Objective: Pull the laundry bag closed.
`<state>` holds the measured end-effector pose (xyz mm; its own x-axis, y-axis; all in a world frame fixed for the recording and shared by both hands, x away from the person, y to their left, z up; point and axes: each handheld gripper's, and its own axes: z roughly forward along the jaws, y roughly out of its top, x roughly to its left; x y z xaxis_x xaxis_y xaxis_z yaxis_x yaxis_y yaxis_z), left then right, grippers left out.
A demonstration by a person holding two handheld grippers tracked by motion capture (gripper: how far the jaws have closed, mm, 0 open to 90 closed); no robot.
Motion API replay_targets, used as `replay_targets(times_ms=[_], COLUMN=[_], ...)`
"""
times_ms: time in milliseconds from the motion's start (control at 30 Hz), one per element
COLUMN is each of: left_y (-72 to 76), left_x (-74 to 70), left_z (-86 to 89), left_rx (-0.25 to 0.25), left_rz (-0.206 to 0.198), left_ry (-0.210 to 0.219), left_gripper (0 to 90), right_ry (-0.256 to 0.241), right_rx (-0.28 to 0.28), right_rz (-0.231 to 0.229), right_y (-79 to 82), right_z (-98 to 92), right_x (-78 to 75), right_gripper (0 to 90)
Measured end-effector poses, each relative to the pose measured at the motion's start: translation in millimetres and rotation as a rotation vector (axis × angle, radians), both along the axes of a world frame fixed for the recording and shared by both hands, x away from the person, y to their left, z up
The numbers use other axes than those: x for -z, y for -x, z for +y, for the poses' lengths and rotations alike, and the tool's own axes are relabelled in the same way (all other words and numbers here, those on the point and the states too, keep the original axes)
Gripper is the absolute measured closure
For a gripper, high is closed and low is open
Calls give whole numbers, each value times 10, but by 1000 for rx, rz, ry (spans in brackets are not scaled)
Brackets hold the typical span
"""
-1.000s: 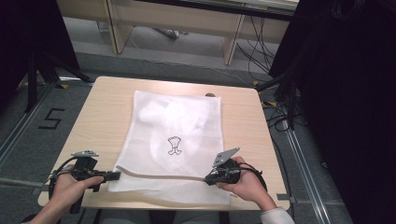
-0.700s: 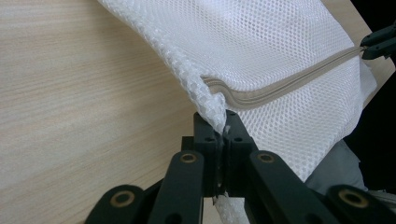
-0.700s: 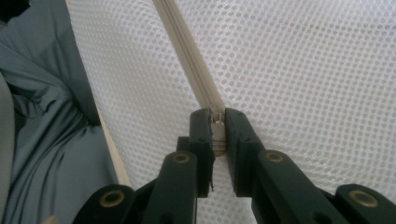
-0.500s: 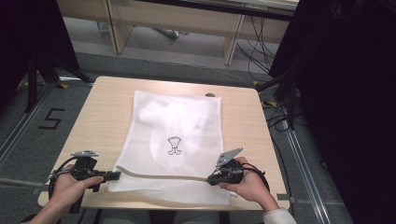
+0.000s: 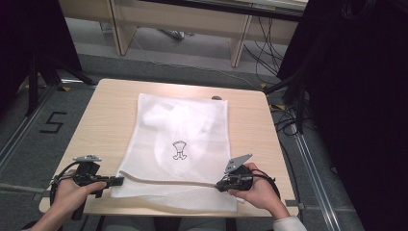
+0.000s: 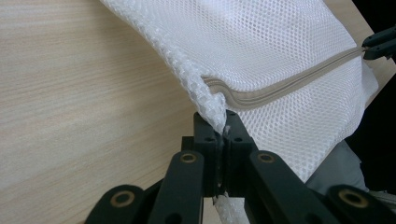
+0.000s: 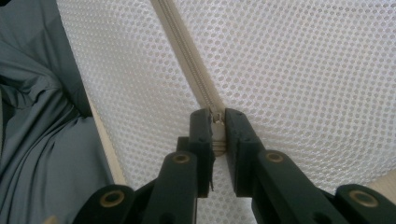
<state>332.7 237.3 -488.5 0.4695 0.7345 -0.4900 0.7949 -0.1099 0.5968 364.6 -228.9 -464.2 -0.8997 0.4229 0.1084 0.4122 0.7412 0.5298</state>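
Left gripper (image 5: 117,181): at the table's near-left edge, held in the left hand (image 5: 72,191); jaws closed tight on the left corner of the mesh bag (image 5: 180,144), seen close in the left gripper view (image 6: 219,126), where a pinch of white netting stands up between the black jaws just beside the zipper's end.
Mesh bag: white, flat on the wooden table (image 5: 106,115), lying lengthwise from the far side to the near edge; small dark drawing (image 5: 179,150) near the middle, visible from the high view, along with paler folded contents inside.
Zipper (image 5: 168,180): beige, running across the bag's near end from one gripper to the other — slightly bowed in the left gripper view (image 6: 280,88).
Right gripper (image 5: 219,185): at the near right, in the right hand (image 5: 257,190); jaws nearly closed on the zipper pull (image 7: 217,122), a small metal piece at the end of the beige tape, plain in the right gripper view (image 7: 217,133).
Grey cloth (image 7: 42,116): left of the bag's edge in the right gripper view, below table level.
Floor marking (image 5: 54,122): a "5" left of the table, from the high view.
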Motion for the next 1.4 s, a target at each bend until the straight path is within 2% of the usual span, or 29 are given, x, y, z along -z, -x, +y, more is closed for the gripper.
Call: replay_targets(times_ms=[33, 100, 133, 200, 500, 600, 733, 833, 1100, 1267, 1333, 1400], left_y=[0, 1, 0, 0, 1, 4, 3, 3, 4, 3, 3, 2], left_x=[-1, -3, -2, 0, 3, 3, 0, 3, 0, 0, -1, 2], left_z=[-1, -2, 0, -1, 1, -3, 0, -1, -3, 0, -3, -1], left_rx=[0, 0, -1, 0, 1, -5, 1, -3, -1, 2, 0, -2], left_rz=[-1, -2, -1, -1, 0, -3, -2, -3, -2, -1, -3, -2], left_ry=[0, -3, 0, 0, -4, -8, -11, -11, -13, -6, -11, -9], left_gripper=[860, 860, 860, 860, 860, 860, 860, 860, 860, 860, 860, 860], right_ry=[0, -3, -4, 0, 8, 5, 2, 22, 29, 30, 27, 53], right_rx=[15, -2, 10, 21, 13, 24, 11, 27, 24, 43, 32, 44], right_rz=[14, -7, 10, 13, -3, 3, 9, -1, -11, 0, -12, -6], right_y=[8, -5, 6, 4, -13, -3, -6, 1, -5, 8, -3, 5], right_z=[-6, -13, -17, -26, -98, -114, -115, -125, -168, -189, -202, -200], right_x=[-3, 1, -4, 6, 26, 29, 31, 31, 53, 55, 65, 70], right_gripper=[828, 828, 828, 828, 828, 828, 827, 828, 827, 827, 828, 828])
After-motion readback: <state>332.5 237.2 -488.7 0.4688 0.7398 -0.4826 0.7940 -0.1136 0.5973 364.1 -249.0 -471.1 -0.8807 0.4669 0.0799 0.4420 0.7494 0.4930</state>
